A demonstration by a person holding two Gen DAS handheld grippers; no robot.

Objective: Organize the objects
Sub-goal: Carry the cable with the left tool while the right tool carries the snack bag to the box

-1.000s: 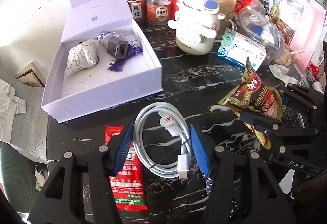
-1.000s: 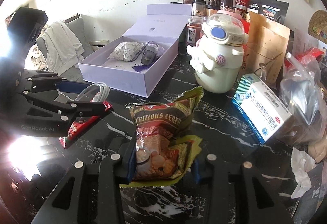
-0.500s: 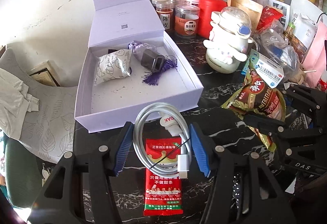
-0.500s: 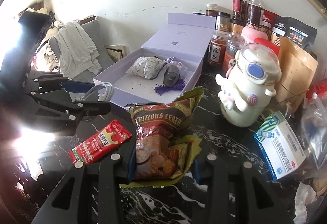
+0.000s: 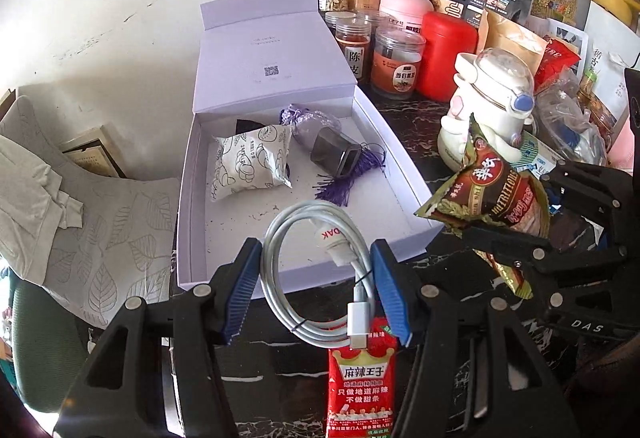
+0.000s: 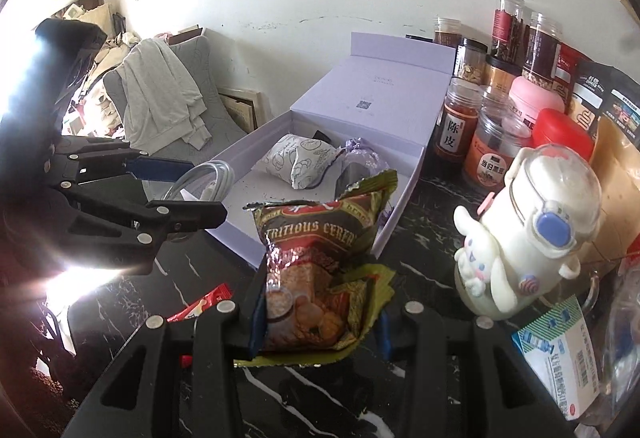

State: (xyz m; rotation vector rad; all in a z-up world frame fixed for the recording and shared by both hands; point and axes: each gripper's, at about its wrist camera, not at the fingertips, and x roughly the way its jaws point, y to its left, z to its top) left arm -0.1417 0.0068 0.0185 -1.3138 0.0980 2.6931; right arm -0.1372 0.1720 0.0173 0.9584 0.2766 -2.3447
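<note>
Cable coil [image 5: 316, 274] at box rim [image 5: 304, 268]

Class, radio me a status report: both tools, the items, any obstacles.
Left tool shut on coiled cable. Right tool shut on cereal packet. Both held near open lavender box. Red sachet lies on table; nothing blocking.

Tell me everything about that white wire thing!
The white cable is a smooth, rubbery-looking charging cord wound into a loop, with a white plug at one end and a paper tag around it. The left gripper squeezes it between blue pads, holding it in the air at the near edge of the open purple box.
</note>
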